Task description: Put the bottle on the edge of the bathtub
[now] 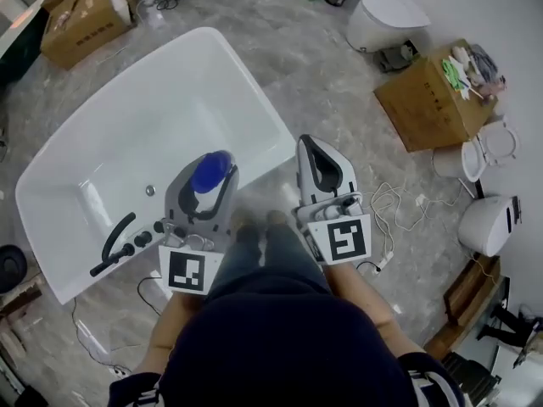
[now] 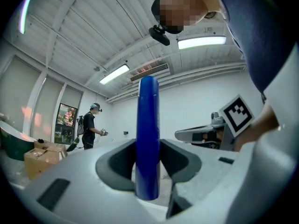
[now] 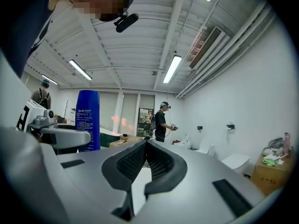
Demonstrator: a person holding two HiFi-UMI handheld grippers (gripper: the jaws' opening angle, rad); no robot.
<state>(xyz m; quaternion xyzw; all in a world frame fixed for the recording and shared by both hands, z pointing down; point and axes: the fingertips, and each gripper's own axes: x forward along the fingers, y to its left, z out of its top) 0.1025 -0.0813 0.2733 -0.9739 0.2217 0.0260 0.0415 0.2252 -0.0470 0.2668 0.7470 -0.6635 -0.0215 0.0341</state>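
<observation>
A blue bottle (image 1: 209, 174) stands upright between the jaws of my left gripper (image 1: 206, 185), which is shut on it; both point up toward the ceiling. In the left gripper view the blue bottle (image 2: 147, 139) rises between the dark pads. The right gripper view shows the same bottle (image 3: 87, 120) off to the left. My right gripper (image 1: 321, 166) is shut with nothing in it, its pads (image 3: 140, 164) meeting. The white bathtub (image 1: 102, 155) lies below and to the left, and the bottle hangs over its near rim by the black tap (image 1: 119, 242).
Cardboard boxes stand at the top left (image 1: 85, 15) and at the right (image 1: 437, 96). Toilets (image 1: 386, 15) and other white fixtures (image 1: 488, 223) line the right side. Cables (image 1: 394, 206) lie on the marble floor. A person (image 3: 162, 120) stands across the room.
</observation>
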